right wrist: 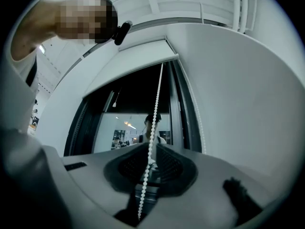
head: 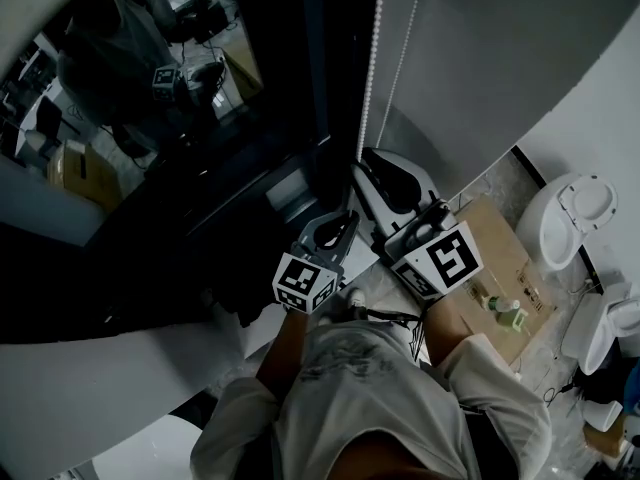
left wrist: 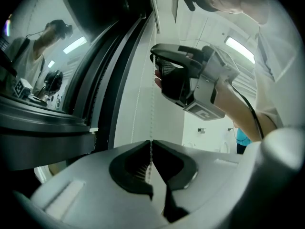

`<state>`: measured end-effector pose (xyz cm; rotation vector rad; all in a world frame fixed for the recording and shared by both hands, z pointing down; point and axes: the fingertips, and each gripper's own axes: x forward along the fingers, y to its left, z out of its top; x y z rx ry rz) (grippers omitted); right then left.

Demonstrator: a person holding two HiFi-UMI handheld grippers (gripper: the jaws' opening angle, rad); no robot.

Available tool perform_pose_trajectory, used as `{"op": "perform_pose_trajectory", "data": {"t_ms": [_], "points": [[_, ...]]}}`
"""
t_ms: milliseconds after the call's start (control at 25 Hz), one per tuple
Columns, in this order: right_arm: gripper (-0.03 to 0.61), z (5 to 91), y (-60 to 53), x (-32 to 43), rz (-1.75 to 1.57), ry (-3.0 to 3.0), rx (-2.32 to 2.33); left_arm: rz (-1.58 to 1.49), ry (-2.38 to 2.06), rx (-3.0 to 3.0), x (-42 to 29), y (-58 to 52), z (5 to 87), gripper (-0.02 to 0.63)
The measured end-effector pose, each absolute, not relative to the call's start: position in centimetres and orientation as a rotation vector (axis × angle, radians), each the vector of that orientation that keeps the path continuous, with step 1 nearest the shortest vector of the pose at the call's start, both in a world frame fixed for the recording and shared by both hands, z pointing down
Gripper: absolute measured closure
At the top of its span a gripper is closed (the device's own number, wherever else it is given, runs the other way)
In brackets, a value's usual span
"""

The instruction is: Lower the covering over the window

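A white bead chain (head: 372,58) hangs beside the dark window (head: 200,168). A second strand (head: 405,48) hangs just right of it. My left gripper (head: 345,223) is shut on the chain (left wrist: 152,123), which runs straight up out of its closed tips (left wrist: 151,146). My right gripper (head: 388,176) is higher on the same strand, seen from below in the left gripper view (left wrist: 159,73). In the right gripper view the chain (right wrist: 157,104) passes between the jaws (right wrist: 151,147), which stand slightly apart from it. The rolled-up covering (right wrist: 128,63) sits at the window's top.
A pale wall (head: 500,58) flanks the window on the right. On the floor lie a cardboard sheet (head: 495,243) with a green bottle (head: 508,313) and white bowl-shaped fixtures (head: 575,218). A white ledge (head: 100,388) runs under the window. The glass reflects a person.
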<state>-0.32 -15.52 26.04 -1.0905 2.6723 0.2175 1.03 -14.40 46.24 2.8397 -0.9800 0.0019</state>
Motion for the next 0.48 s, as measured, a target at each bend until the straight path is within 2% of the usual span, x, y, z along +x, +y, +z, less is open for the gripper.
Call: {"op": "perform_pose_trajectory", "data": {"t_ms": [40, 80, 360, 480], "points": [[0.539, 26.0, -15.6, -0.4, 0.216, 2.668, -1.091, 0.003, -0.98, 2.841, 1.0, -14.3, 46.2, 0.597], [0.552, 26.0, -15.6, -0.4, 0.222, 2.672, -1.092, 0.004, -0.979, 2.844, 1.0, -14.3, 46.2, 0.597], [0.558, 26.7, -15.9, 0.0, 0.185, 2.673, -1.093, 0.013, -1.002, 2.869, 0.9, -13.9, 45.8, 0.586], [0.558, 26.8, -15.9, 0.2, 0.182, 2.67, -1.102, -0.039, -0.997, 2.869, 0.5, -13.8, 44.7, 0.557]]}}
